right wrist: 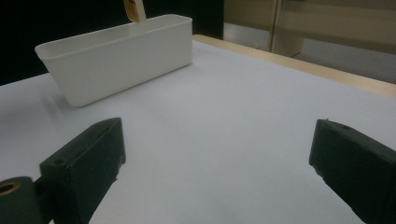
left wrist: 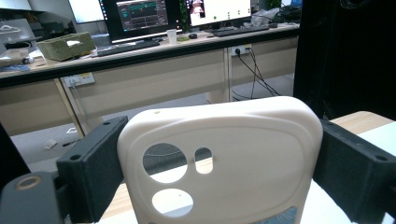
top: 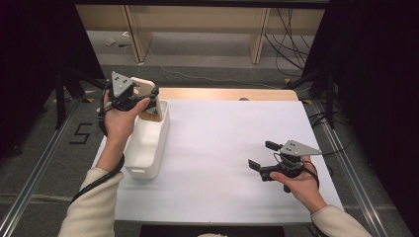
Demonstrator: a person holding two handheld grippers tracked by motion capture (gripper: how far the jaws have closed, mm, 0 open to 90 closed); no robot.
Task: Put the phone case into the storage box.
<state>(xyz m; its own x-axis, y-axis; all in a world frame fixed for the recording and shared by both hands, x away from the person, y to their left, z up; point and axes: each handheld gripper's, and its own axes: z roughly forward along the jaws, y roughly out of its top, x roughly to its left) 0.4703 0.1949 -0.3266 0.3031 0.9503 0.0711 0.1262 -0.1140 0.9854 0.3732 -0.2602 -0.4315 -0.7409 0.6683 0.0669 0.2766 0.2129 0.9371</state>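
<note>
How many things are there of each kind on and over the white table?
Phone case, held by the left gripper: 1
White bin: 1
Grippers, counting the right gripper: 2
Total: 4

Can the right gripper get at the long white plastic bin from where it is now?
Probably yes. The right gripper has its jaws open and empty, and bare white tabletop lies between it and the long white plastic bin. The left gripper holds a cream phone case over the bin's far end.
</note>
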